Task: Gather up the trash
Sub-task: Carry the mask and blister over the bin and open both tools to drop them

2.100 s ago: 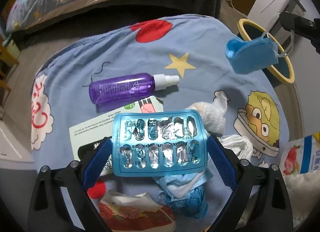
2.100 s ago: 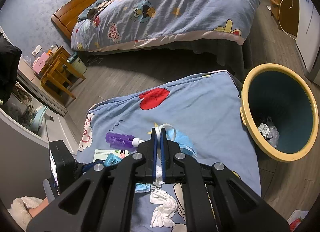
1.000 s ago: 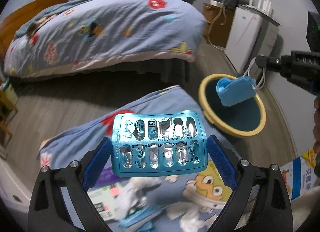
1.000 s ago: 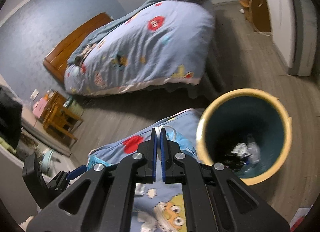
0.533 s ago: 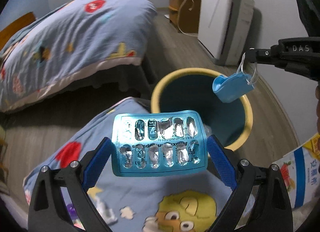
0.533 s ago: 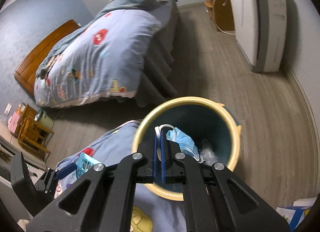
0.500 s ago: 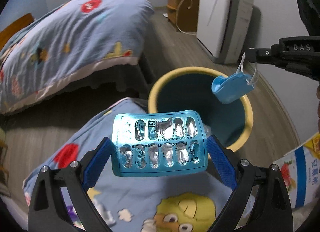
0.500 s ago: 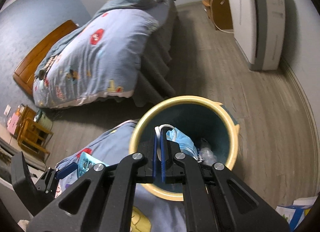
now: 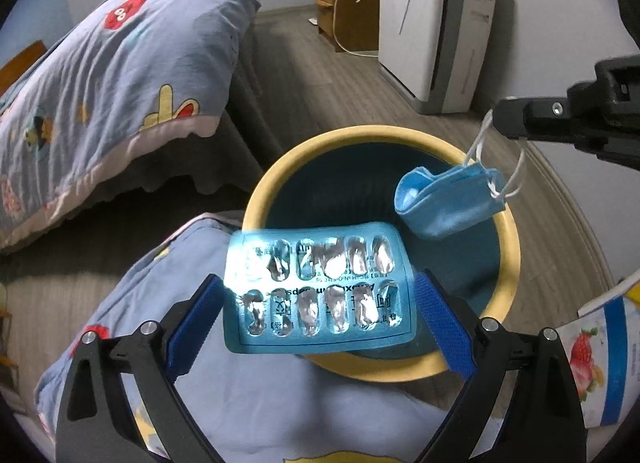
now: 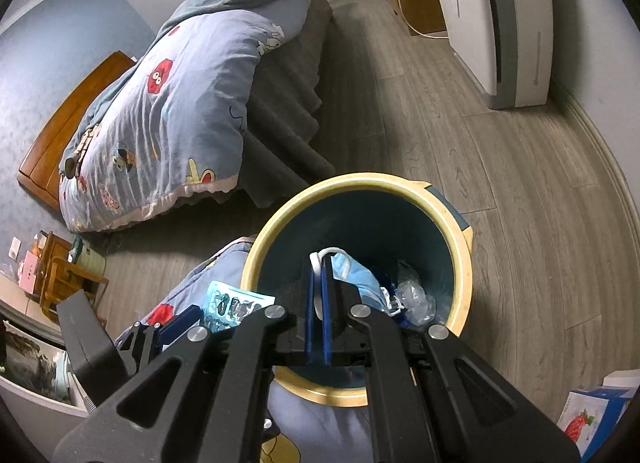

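Over the bin (image 9: 508, 223) mouth, right gripper (image 10: 319, 295) nearer, jaws pinched on mask (image 9: 444, 203) loops, mask dangling inside the rim; left gripper (image 9: 320, 315) clamping pill sheet (image 9: 318, 287) crosswise above the near rim.

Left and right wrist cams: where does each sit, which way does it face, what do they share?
Left wrist: on the left tool, facing forward-down at the round yellow-rimmed bin; both blue-padded fingers show, gripping the blue foil blister pack.
Right wrist: on the right tool, above the bin, looking in; closed fingers pinch the blue face mask by its ear loop.
Shared: bin, mask, blister pack, cartoon-print bed quilt, white appliance; each sees the other tool.
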Available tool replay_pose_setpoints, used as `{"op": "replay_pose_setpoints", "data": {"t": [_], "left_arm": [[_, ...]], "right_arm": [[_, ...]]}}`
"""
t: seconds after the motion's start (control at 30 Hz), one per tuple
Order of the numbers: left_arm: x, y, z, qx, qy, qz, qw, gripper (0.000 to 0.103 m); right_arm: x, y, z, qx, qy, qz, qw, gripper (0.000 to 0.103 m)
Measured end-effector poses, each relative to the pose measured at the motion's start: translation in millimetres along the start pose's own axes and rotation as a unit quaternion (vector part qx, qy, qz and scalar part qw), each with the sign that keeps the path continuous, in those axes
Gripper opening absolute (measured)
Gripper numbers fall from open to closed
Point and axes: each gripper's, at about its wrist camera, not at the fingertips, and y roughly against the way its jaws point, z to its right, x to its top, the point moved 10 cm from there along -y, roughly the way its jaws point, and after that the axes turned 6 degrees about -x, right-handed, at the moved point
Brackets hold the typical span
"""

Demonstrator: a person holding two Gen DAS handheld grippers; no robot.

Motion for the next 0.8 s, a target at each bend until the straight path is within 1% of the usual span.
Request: {"op": "replay_pose_setpoints", "data": {"t": [0.07,0.2,0.33,0.4,0.43,0.5,0.53,0.6,0.63,0.7,0.77,0.8], "left_arm": [[-1,1,-3,0.0,0.005,0.0,1.0,0.096],[-4,3,-9,0.002,0.012,-0.001,0.9999,0.096],[-10,9,-17,0.003,0.023,-0.003,0.9997,0.096],[-13,16,-22,0.004,0.027,-0.001,0.9996,0.096],[-16,22,-25,0.004,0.031,0.0,0.9995,0.096],[-19,33,-34,0.006,0.038,0.003,0.9993,0.096],[-23,42,-40,0.008,0.043,0.006,0.999,0.096],[-27,57,-51,0.012,0.05,0.011,0.9986,0.096],[-31,67,-59,0.016,0.055,0.013,0.9983,0.096],[-40,90,-77,0.028,0.063,0.019,0.9974,0.096],[-48,108,-92,0.04,0.07,0.024,0.9964,0.096],[-55,122,-102,0.05,0.075,0.027,0.9955,0.096]], "right_arm": [[1,-1,2,-0.004,-0.004,0.0,1.0,0.006],[2,0,5,-0.005,-0.011,0.002,1.0,0.024],[2,2,3,-0.006,-0.011,0.005,1.0,0.028],[2,4,-1,-0.005,-0.007,0.007,1.0,0.041],[3,6,-3,-0.007,-0.002,0.01,1.0,0.044],[3,10,-6,-0.008,0.002,0.014,1.0,0.058],[3,12,-8,-0.008,0.005,0.018,1.0,0.062],[3,16,-12,-0.009,0.01,0.022,1.0,0.076],[3,18,-14,-0.011,0.013,0.025,1.0,0.079],[3,22,-21,-0.013,0.021,0.03,0.999,0.091],[1,25,-29,-0.016,0.032,0.034,0.999,0.097],[-1,26,-33,-0.019,0.04,0.034,0.998,0.097]]}}
